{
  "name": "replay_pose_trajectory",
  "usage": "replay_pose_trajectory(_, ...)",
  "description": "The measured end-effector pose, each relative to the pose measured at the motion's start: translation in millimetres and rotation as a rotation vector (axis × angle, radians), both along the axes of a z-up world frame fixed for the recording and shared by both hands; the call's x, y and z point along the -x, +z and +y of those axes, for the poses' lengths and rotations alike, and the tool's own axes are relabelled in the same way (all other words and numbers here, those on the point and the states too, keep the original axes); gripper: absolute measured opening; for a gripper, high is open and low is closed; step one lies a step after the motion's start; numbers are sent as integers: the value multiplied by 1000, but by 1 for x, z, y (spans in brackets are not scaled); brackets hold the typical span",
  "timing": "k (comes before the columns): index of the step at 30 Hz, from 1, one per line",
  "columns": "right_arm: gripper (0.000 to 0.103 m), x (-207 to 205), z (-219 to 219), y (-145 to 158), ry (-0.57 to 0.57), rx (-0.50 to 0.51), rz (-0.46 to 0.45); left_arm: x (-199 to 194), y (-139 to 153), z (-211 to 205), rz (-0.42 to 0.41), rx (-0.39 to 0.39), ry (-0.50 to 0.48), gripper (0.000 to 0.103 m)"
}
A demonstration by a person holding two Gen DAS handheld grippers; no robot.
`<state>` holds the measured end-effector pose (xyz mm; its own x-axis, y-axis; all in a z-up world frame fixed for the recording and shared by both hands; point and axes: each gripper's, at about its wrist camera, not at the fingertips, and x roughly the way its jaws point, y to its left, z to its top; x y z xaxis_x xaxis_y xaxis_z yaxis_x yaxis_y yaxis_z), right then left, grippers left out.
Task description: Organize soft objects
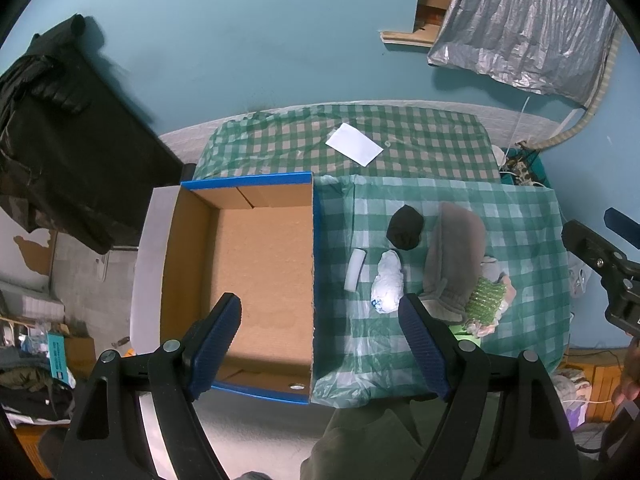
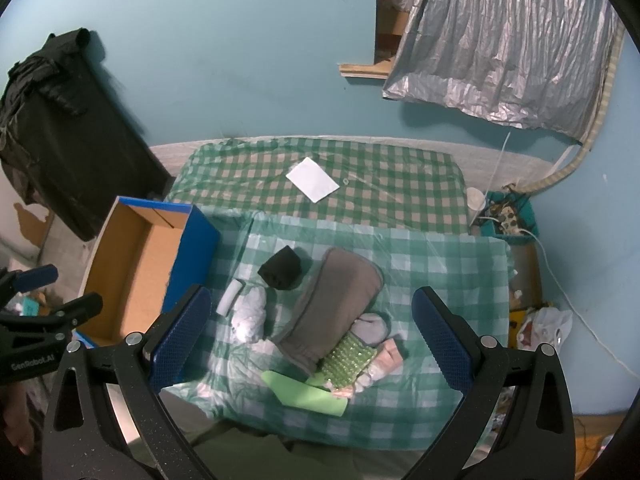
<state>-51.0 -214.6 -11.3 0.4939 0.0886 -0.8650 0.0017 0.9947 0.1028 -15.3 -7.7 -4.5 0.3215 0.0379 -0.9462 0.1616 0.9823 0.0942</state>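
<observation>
Both the left gripper [image 1: 320, 332] and right gripper [image 2: 310, 334] are held spread, empty. The grey mitt [image 2: 334, 300] (overlapping the bubble wrap [image 2: 348, 360], right of the box [image 1: 240, 272]) could be dragged along with its neighbours.

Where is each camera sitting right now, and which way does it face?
Left wrist: on the left gripper, high, facing steeply down at the box and table; its open fingers show, the right gripper at the edge.
Right wrist: on the right gripper, facing down at the pile; its open fingers show, the left gripper at the edge.
Shared: box, sock, mitt, paper.
</observation>
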Motion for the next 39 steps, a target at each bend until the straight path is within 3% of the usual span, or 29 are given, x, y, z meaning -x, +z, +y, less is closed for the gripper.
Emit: replay_pose_trajectory(39,101,12,-18,-11,-25,-21,20,-6,-10,-32,34,-11,-64,82)
